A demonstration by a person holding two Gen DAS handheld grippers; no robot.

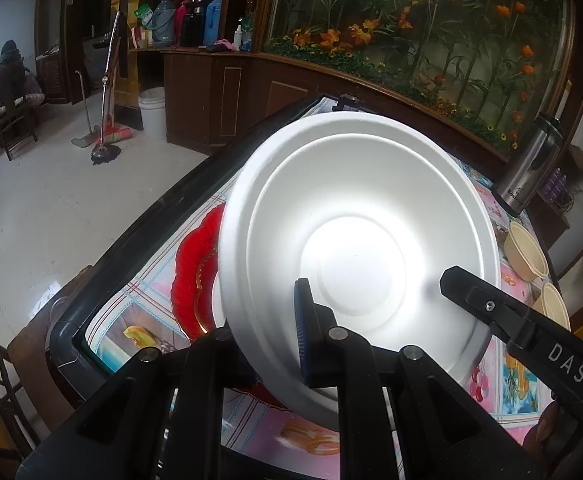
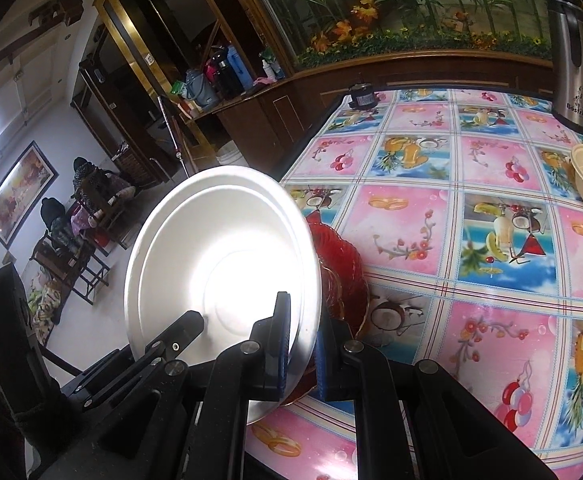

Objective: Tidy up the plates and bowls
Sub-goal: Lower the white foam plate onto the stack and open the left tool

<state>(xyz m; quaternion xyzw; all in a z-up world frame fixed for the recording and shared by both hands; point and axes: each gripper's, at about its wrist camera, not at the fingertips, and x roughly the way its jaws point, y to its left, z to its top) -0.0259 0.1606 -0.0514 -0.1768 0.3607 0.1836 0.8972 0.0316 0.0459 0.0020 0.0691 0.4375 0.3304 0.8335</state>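
White over red and pink: holding up a white plate (image 1: 343, 240) with both grippers, tipping it up on its edge over the left corner of the table (image 1: 143, 232). Pinching the plate's low rim with the right gripper (image 2: 301, 320), squeezing its two blue pads (image 2: 281, 344) tight, one on the front and one on the back. Gripping the same plate with the left gripper (image 1: 267, 316) too, pressing one blue-padded finger (image 1: 303, 328) on the front and hiding the other finger behind the plate. Hanging just above a red plate (image 1: 195, 276) with wavy edges, lying flat on the picture tablecloth (image 2: 491, 168); not showing whether white and red are touching. Showing two cream bowls (image 1: 527, 252) well apart from the plates on the right side of the table, sitting close beside each other. Showing also a tall shiny steel flask (image 2: 571, 60), standing upright past them near the far edge.
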